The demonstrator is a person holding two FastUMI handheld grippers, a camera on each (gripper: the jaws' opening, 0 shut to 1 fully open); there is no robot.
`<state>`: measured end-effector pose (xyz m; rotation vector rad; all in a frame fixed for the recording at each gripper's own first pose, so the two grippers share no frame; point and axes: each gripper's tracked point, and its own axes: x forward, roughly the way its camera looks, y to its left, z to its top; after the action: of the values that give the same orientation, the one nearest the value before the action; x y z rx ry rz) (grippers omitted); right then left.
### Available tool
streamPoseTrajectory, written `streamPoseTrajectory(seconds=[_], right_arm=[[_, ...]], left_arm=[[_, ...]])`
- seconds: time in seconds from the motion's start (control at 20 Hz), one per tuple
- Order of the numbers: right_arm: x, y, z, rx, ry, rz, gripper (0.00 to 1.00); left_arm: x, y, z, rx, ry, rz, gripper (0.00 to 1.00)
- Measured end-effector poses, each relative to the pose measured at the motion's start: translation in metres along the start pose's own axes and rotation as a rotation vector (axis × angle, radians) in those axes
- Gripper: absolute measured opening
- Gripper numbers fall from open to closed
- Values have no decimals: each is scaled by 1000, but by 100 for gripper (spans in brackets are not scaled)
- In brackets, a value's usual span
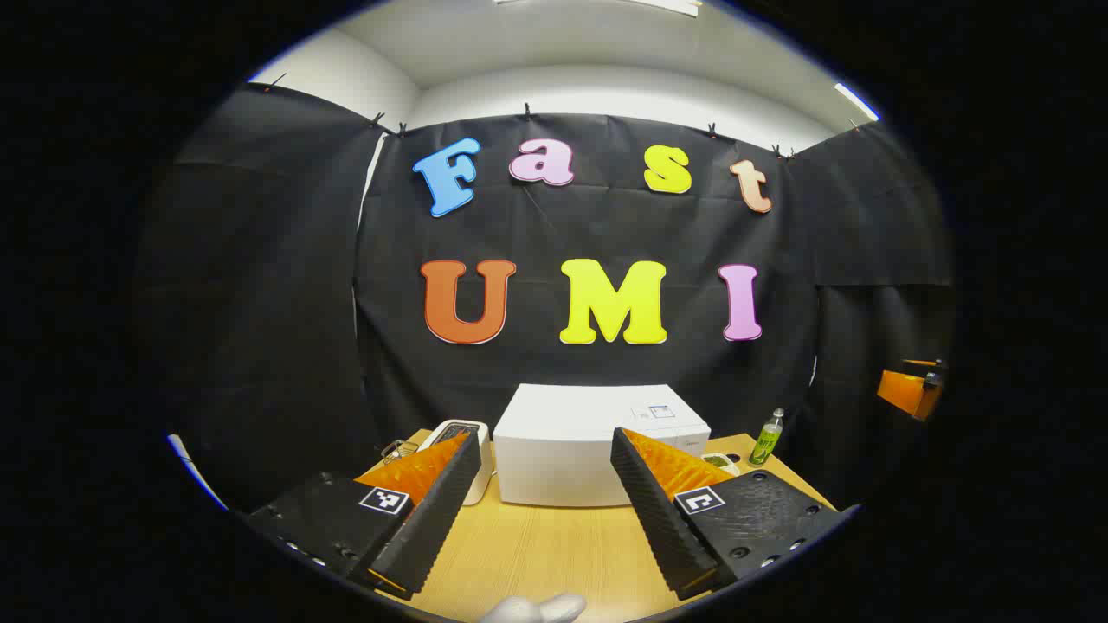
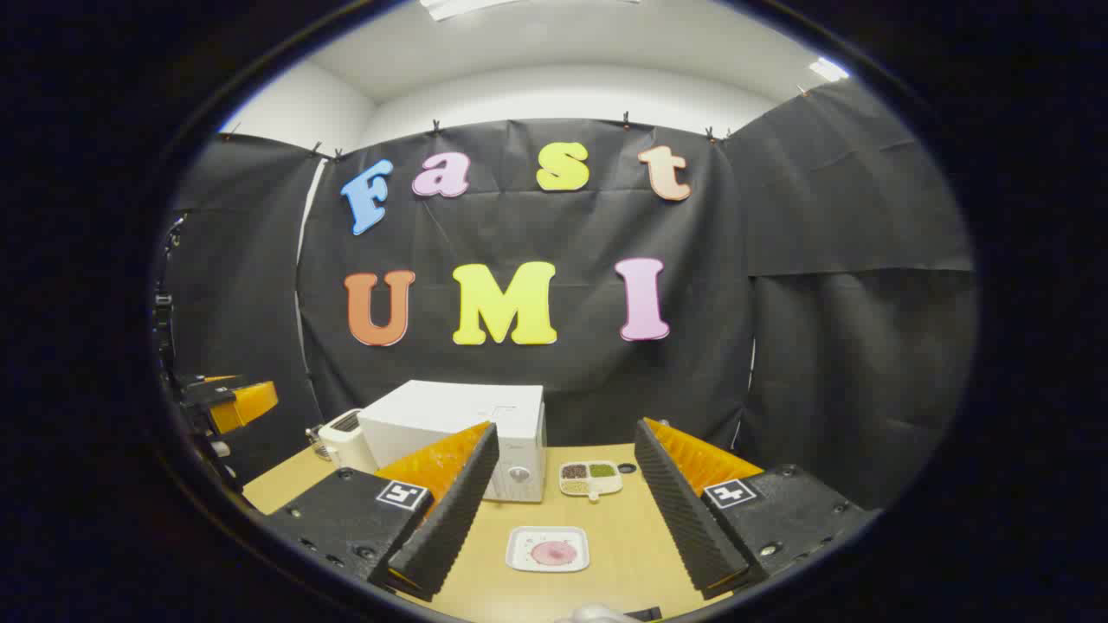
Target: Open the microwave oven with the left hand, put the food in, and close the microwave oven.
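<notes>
Right gripper view: microwave (image 2: 472, 441) closed; food plate (image 2: 548, 549) on table in front of it; both grippers (image 1: 545, 510) (image 2: 558, 510) wide, empty; every step remains.

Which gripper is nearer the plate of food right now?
Right. The right gripper, open, looks down at the plate of food lying between its fingers on the table. The left gripper, also open, faces the microwave instead.

I count one microwave (image 2: 463, 433); one white appliance (image 2: 346, 439) beside it; one plate of food (image 2: 548, 549); one divided tray (image 2: 590, 478); one green bottle (image 1: 767, 438); my two grippers.
</notes>
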<state>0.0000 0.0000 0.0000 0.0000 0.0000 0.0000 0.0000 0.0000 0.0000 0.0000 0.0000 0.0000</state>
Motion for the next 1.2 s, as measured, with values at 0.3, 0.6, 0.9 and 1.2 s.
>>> streamPoseTrajectory(seconds=[0.3, 0.6, 0.9, 1.2], right_arm=[[-2, 1, 8, -16, -20, 13, 92], [-4, 2, 5, -32, -19, 23, 100], [-4, -4, 1, -25, -16, 26, 100], [-2, -28, 14, -3, -35, 9, 100]], left_arm=[[-5, 0, 2, 9, -1, 7, 95], [-7, -8, 5, 45, -11, 1, 95], [2, -17, 0, 38, -8, -10, 95], [34, -52, -23, 19, -31, -50, 95]])
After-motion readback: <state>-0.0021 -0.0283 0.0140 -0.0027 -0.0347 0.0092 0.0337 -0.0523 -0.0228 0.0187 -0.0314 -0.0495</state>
